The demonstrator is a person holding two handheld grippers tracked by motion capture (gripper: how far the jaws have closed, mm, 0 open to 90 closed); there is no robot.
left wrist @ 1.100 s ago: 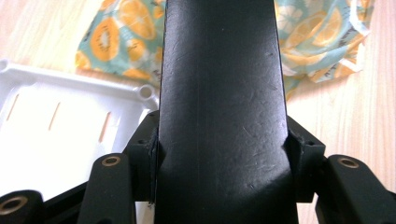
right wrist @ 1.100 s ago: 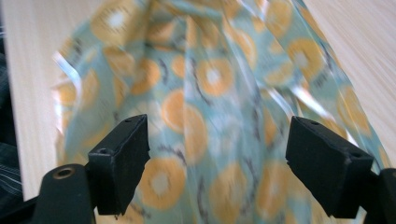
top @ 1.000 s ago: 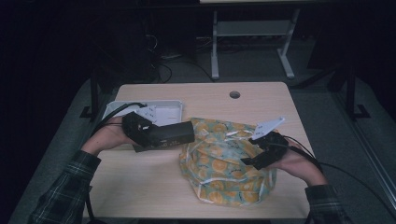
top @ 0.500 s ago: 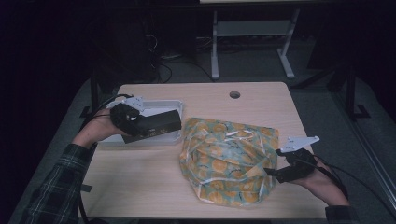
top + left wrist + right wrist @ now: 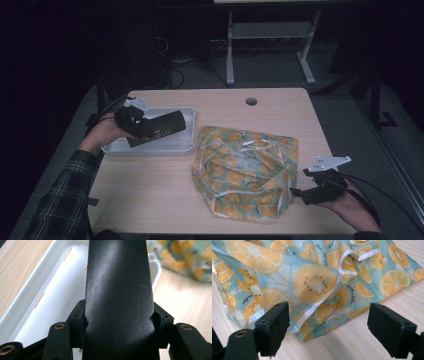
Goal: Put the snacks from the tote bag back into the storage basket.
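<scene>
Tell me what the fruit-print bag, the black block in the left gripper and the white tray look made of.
Fruit-print bag: thin, slightly glossy fabric or coated plastic; it creases softly, with white taped seams.
Black block: probably hard plastic, satin; fine scratches catch light.
White tray: apparently moulded plastic, smooth, with rounded corners.

I look down on a light wooden table [image 5: 165, 195] with a round cable hole [image 5: 251, 101] near its far edge. Beyond it, the room is dark: grey floor [image 5: 270, 70], a pale metal stand [image 5: 267, 37] at upper centre, tangled cables [image 5: 172, 57] upper left.
</scene>
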